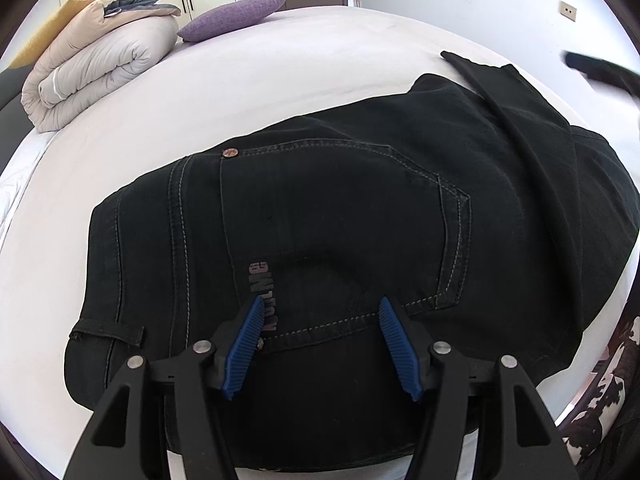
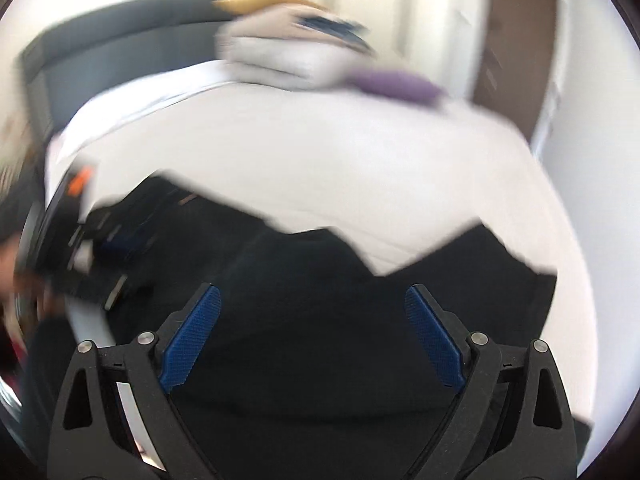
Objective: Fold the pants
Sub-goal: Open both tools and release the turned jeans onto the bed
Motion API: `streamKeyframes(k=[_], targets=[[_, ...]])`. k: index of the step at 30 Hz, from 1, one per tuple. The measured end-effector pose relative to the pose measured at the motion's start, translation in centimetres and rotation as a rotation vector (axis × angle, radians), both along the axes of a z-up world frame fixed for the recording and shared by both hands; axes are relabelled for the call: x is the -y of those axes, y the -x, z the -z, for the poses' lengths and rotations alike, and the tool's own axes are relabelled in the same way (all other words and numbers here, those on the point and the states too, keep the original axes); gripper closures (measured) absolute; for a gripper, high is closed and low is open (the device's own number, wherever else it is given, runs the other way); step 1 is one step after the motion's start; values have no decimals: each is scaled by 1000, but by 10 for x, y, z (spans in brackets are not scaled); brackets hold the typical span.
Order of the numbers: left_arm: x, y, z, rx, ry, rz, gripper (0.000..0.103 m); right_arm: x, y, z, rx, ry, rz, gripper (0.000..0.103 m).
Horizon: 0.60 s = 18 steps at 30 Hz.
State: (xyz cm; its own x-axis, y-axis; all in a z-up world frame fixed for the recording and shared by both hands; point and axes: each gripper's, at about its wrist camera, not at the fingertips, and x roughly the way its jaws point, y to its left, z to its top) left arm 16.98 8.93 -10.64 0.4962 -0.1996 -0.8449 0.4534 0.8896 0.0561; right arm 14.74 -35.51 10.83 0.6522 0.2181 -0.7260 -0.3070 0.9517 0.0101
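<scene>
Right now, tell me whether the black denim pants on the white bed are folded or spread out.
Folded. The black denim pants lie doubled into a compact block on the white bed, a leg end lying back over them.

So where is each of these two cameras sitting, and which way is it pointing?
Left wrist: mounted on the left claw, looking along its open blue fingers down at the black pants on the white bed; no hand shows.
Right wrist: mounted on the right claw, also open, above the pants; the picture is motion-blurred.
Shared: pants, bed, folded duvet and purple pillow.
</scene>
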Motion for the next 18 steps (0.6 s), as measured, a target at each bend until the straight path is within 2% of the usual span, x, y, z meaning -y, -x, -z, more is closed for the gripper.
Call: streamKeyframes(k=[1, 4, 6, 9, 12, 15, 18], targets=[[0, 1, 1, 2, 0, -2, 39, 25, -35, -2, -67, -52, 109, 9], [-1, 1, 1, 7, 9, -8, 40, 65, -104, 6, -182, -60, 290, 9], [-1, 2, 1, 12, 12, -12, 40, 80, -151, 29, -331, -84, 366, 9], [-2, 2, 0, 14, 12, -14, 40, 90, -191, 63, -455, -48, 478, 14], [-2, 2, 0, 16, 11, -13, 40, 91, -214, 87, -500, -4, 554, 15], [-2, 2, 1, 16, 13, -13, 40, 79, -224, 101, -522, 21, 570, 15], [-2, 3, 1, 20, 16, -15, 40, 74, -227, 105, -503, 46, 576, 31]])
